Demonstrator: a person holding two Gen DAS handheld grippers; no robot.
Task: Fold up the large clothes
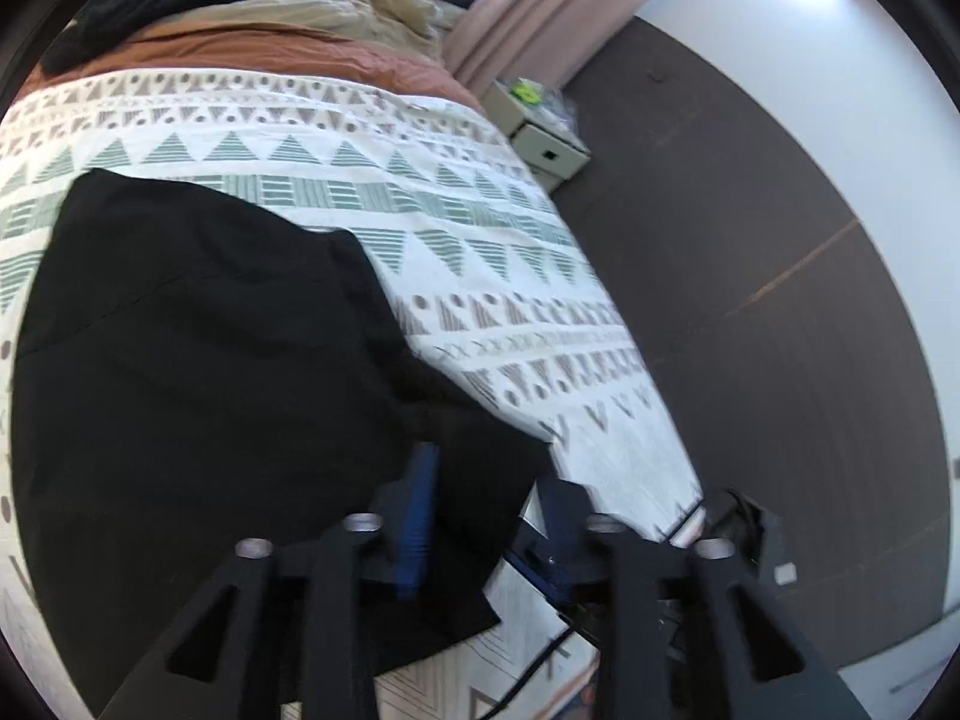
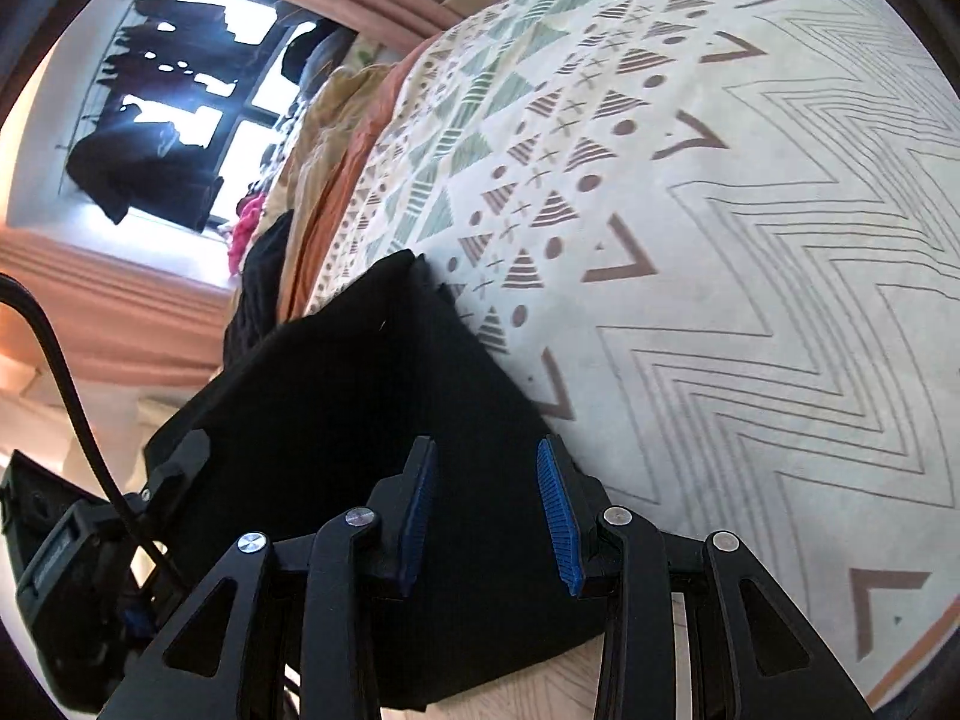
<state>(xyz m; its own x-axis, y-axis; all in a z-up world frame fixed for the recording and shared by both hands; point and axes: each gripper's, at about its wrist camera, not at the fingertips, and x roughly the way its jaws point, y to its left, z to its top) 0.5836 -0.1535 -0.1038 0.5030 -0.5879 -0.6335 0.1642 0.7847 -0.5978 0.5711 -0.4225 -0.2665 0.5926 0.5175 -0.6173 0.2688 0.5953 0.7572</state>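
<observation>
- A black garment (image 1: 198, 360) is lying spread on a bed, over a bedspread (image 1: 420, 192) patterned with triangles and zigzags.
- The left hand-held gripper (image 1: 489, 516) is hovering at the garment's near edge, jaws standing apart, pads not pressing the cloth.
- The right hand-held gripper (image 2: 489, 516) is standing partly open over the garment's corner (image 2: 360, 420), with black cloth lying between the blue pads (image 2: 555, 516) but not pinched.
- A white drawer unit (image 1: 540, 126) is standing on the dark floor beside the bed.

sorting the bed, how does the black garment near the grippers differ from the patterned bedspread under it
The black garment is plain and dark; the patterned bedspread is pale, with green and brown triangles. The garment covers only one part near the bed's edge; the bedspread spans the bed. The garment lies on top. Both lie fairly flat.
</observation>
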